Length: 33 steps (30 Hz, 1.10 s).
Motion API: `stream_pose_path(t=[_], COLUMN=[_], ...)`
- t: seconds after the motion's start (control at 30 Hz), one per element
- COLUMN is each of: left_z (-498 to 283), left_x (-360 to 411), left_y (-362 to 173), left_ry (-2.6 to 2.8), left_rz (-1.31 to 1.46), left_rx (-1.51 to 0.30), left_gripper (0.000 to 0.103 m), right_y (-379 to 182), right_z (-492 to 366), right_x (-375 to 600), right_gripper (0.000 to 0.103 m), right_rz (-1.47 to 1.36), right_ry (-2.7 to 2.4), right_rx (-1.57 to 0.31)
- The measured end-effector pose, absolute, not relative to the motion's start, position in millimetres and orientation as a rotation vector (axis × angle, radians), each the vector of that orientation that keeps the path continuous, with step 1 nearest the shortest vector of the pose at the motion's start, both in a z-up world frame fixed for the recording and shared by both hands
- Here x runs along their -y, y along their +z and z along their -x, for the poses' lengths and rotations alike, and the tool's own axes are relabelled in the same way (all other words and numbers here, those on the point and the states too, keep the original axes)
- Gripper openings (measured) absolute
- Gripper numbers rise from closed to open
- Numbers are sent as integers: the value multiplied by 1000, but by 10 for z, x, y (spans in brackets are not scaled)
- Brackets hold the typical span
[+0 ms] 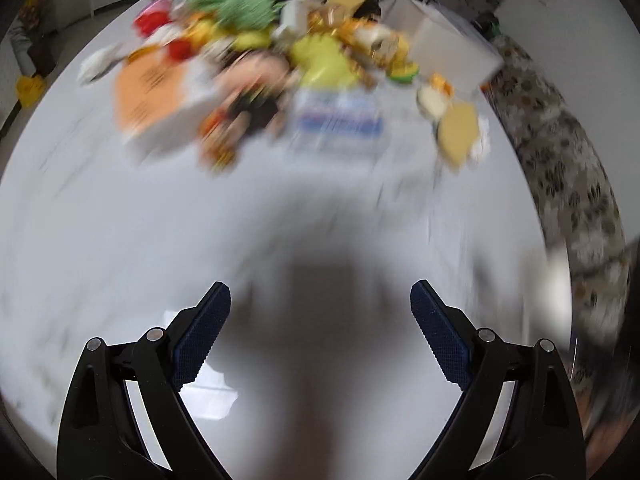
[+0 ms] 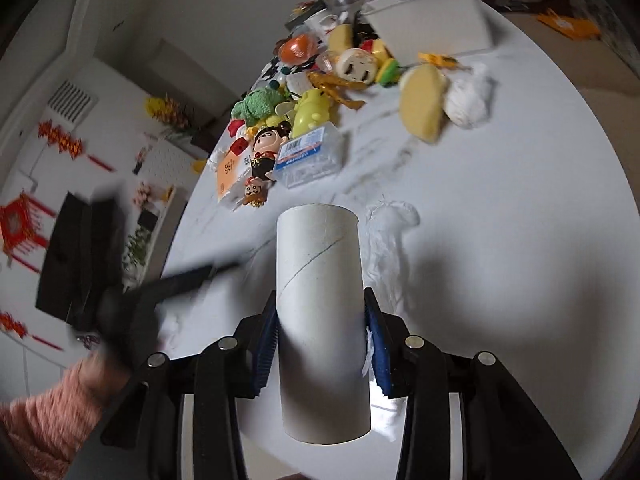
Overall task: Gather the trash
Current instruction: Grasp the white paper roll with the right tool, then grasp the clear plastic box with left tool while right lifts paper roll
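Observation:
My right gripper (image 2: 321, 300) is shut on a grey-white cardboard tube (image 2: 318, 248), its blue pads pressing both sides; the tube points away from the camera over the white marble table (image 2: 520, 240). A crumpled white tissue (image 2: 390, 232) lies on the table just right of the tube. A second white wad (image 2: 468, 96) sits farther back, beside a yellow sponge-like piece (image 2: 422, 104). My left gripper (image 1: 320, 286) stands open above bare tabletop (image 1: 120, 240) with nothing between its fingers. It also shows as a blurred black shape (image 2: 120, 300), held by a hand in a pink sleeve (image 2: 44, 420).
A heap of toys and small items (image 2: 304, 92) crowds the far side of the table, with a clear plastic box with a blue label (image 2: 310, 156) at its near edge. A white box (image 2: 432, 16) stands at the back. A patterned surface (image 1: 560, 140) borders the table's right edge.

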<state>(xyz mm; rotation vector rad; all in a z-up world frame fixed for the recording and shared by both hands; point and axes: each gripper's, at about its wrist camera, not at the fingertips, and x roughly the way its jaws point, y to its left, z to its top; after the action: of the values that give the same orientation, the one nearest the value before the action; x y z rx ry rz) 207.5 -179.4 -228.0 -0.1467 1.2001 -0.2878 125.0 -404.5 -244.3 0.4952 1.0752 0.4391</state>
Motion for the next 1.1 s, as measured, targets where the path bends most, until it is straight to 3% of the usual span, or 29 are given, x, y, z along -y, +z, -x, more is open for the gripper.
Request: stream_pose_path(t=[0.3,0.57,0.83,1.1], left_z=[-3154,-3252,-2425,-1152], left_x=[2325,2373,1959,998], left_y=[-2462,-2587,-2150,-1677], left_ry=[101,51,-203,-321], left_rz=[211,150,176,148], left_rx=[-1240,-1253,-1190,-1158], left_gripper=[89,89,89,89], right_y=[-2564,-2524,-2413,-2138], right_z=[-940,-970,-998,-779], right_x=[4198,4270,4226,3562], right_gripper=[40,40,40,40], right_rz=[-563,-585,-561,-445], right_ry=[446,481,496,615], right_rx=[-1091,-1076,-1056,-1087])
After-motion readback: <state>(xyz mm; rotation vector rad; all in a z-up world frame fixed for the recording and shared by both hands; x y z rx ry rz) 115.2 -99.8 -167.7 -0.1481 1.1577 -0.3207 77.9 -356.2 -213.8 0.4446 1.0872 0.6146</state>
